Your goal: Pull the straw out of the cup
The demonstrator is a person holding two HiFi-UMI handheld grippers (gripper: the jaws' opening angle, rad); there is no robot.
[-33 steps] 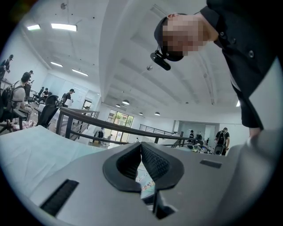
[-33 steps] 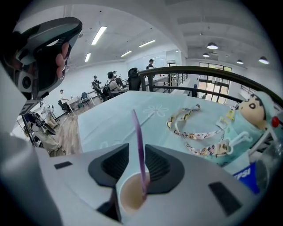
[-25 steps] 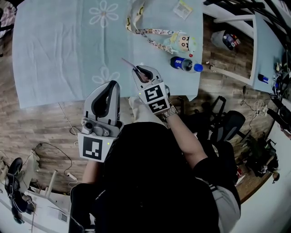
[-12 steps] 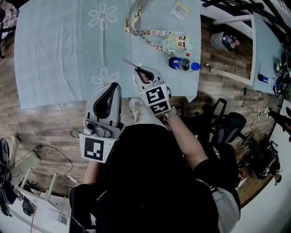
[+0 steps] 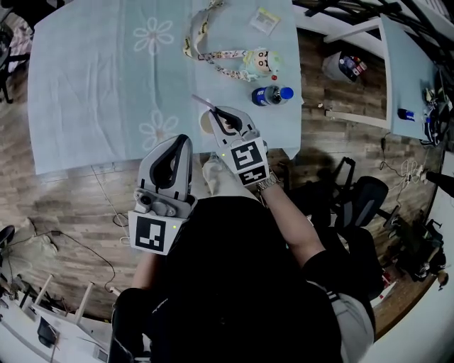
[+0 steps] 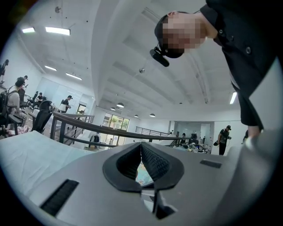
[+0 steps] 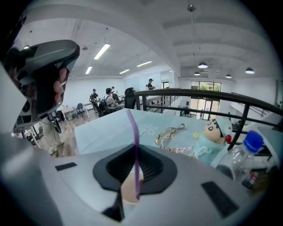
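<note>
A thin purple straw [image 7: 132,145] stands upright between the pads of my right gripper [image 7: 136,155], which is shut on it. Its lower end shows over the beige cup [image 7: 127,194] seen through the gap under the jaws. In the head view the straw [image 5: 201,101] sticks out past my right gripper [image 5: 215,111], and the cup [image 5: 206,125] sits on the blue cloth just below it. My left gripper [image 5: 181,140] hangs off the table's near edge, left of the right one. In its own view my left gripper [image 6: 141,145] has its tips together and holds nothing.
On the pale blue tablecloth [image 5: 92,92] lie a plastic bottle with a blue cap [image 5: 269,95], a small doll [image 5: 259,62] on a patterned lanyard [image 5: 206,51] and a small packet [image 5: 267,20]. Black chairs [image 5: 362,191] stand at the right on the wooden floor.
My right gripper has risen with the straw, and the cup now shows beneath it. My left gripper has shifted a little toward the table.
</note>
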